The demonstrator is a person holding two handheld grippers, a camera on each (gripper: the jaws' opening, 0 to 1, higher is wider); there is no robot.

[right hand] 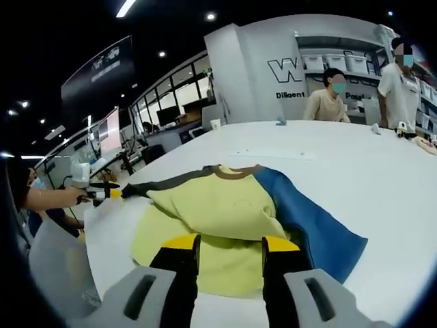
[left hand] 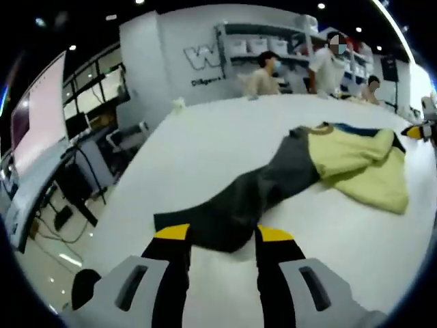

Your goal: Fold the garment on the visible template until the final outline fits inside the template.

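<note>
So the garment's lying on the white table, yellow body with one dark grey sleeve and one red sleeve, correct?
Not quite. The second sleeve is blue, not red, as the right gripper view shows. The rest holds: the garment lies on the white table, yellow body, with a dark grey sleeve in the left gripper view.

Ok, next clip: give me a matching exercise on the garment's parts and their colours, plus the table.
Things:
1. sleeve by the left gripper
2. garment body
3. sleeve beside the right gripper
4. table

Colours:
A. white
B. blue
C. dark grey
D. pale yellow

Pairs: 1-C, 2-D, 3-B, 4-A
</note>
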